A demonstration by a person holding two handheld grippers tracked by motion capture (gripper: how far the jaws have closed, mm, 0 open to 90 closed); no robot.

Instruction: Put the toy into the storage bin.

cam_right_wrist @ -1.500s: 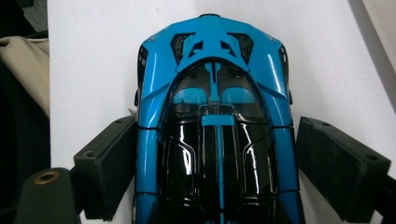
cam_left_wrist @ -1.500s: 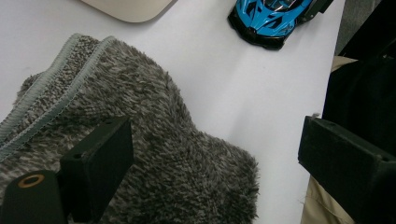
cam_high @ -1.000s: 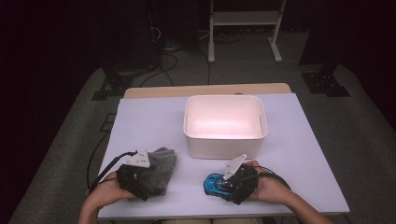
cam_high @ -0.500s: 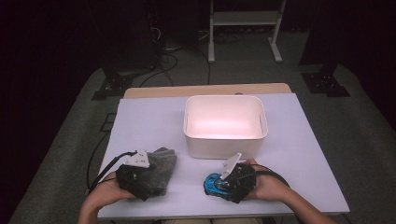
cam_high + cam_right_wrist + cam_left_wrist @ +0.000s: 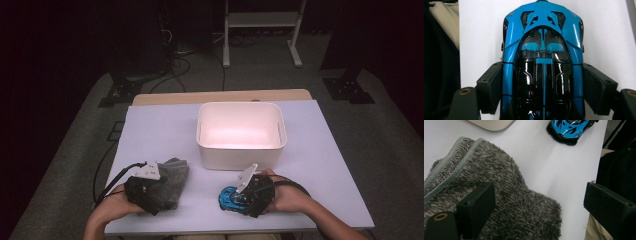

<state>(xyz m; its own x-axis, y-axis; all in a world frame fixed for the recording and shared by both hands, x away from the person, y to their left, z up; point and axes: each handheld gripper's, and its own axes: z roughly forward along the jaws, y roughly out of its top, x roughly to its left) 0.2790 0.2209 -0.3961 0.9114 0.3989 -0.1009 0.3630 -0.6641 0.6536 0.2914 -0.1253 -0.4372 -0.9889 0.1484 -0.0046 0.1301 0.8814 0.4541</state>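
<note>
You see the high view dim at its edges, the floor nearly black, while overhead light makes the tabletop (image 5: 165,135) bright and the white bin (image 5: 242,131) glow pinkish inside. Both close views are sharp; glare streaks the blue toy car (image 5: 543,72) roof.

White table (image 5: 165,130) mid-frame, wooden edge showing along its far side. White bin (image 5: 241,134) sits just right of centre, open top up, inside looks empty. Lower left: left gripper (image 5: 150,192) on a grey cloth (image 5: 175,172), grey plate on top, cable looping off the table's left edge. Lower centre-right: right gripper (image 5: 235,197) at a blue toy car (image 5: 229,196), just below the bin's near wall. Can't tell jaw state on either gripper from here. Both forearms enter from the bottom edge. Dark floor around, metal stand (image 5: 260,20) at top centre.
</note>
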